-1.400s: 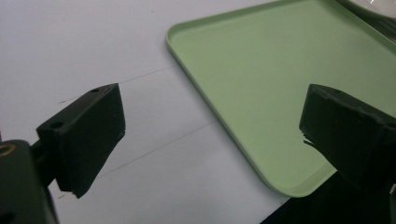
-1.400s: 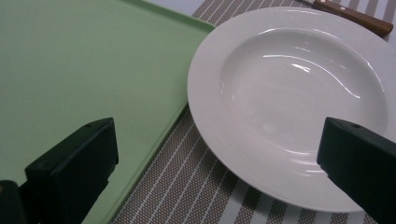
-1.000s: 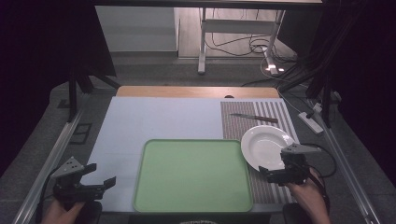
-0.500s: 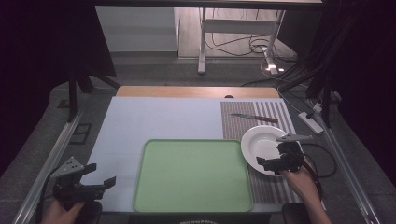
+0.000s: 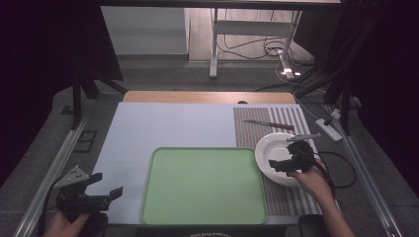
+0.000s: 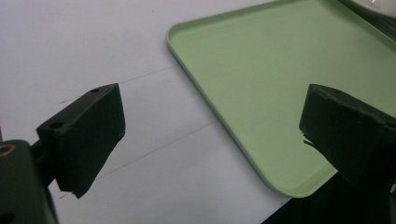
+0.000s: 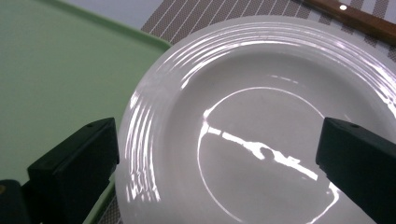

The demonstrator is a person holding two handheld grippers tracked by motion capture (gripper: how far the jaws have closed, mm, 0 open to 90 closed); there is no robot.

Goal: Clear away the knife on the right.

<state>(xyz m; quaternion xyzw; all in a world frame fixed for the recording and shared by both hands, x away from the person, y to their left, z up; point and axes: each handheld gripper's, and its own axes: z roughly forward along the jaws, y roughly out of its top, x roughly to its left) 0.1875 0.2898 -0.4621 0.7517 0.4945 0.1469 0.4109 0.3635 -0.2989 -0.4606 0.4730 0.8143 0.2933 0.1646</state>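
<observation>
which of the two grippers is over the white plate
The right gripper, jaws open above the white plate; the left gripper hovers over the table's near-left corner, beside the green tray.

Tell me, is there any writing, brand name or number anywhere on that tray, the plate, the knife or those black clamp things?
No readable text anywhere.
Green tray: plain, no print.
White plate: bare, with raised rings and glare but no mark.
Knife: too small to show a stamp; its handle in the right gripper view has a rivet, no letters.
Left gripper and right gripper: plain black jaws with holes but no labels.
</observation>
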